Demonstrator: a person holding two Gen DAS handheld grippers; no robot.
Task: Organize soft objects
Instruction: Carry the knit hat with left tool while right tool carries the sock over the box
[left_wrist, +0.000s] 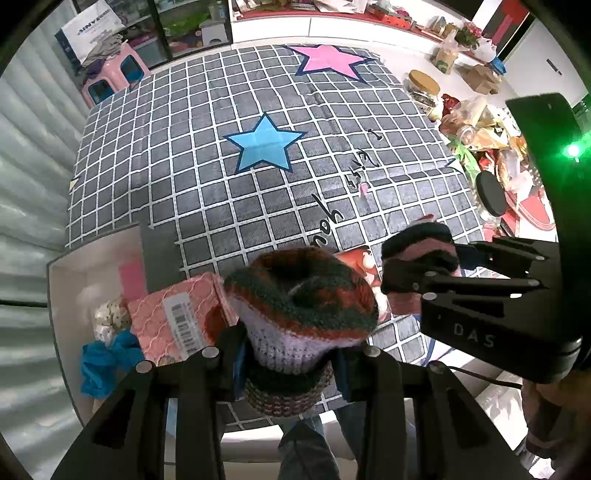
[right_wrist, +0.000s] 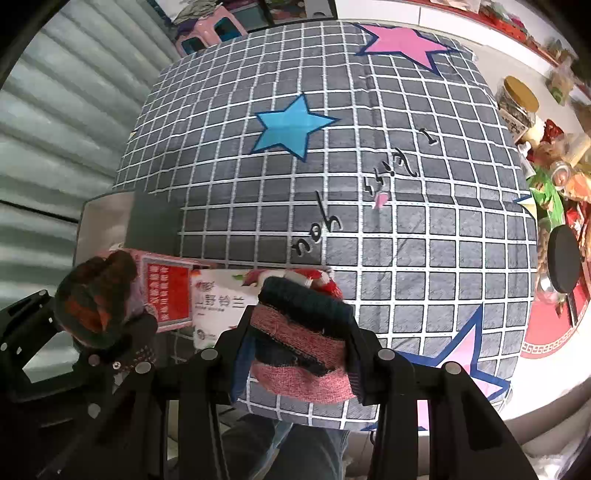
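Observation:
My left gripper (left_wrist: 291, 354) is shut on a rolled knit sock (left_wrist: 301, 314) in green, orange and white stripes; it also shows at the left of the right wrist view (right_wrist: 96, 295). My right gripper (right_wrist: 301, 347) is shut on a folded knit piece (right_wrist: 306, 347) in dark blue and pink; it shows in the left wrist view (left_wrist: 421, 251) too. Both hold their pieces above the near edge of a grey checked bed cover (left_wrist: 221, 177). A white box (left_wrist: 74, 280) at the left holds a pink packet (left_wrist: 173, 321), blue cloth (left_wrist: 107, 362) and a spotted bundle (left_wrist: 110, 314).
A white printed packet (right_wrist: 221, 302) and a red-white soft item (right_wrist: 314, 277) lie on the cover near the right gripper. Jars and clutter (left_wrist: 480, 122) line the floor at the right. A pink stool (left_wrist: 114, 74) stands beyond the bed. A corrugated wall (right_wrist: 74, 110) runs along the left.

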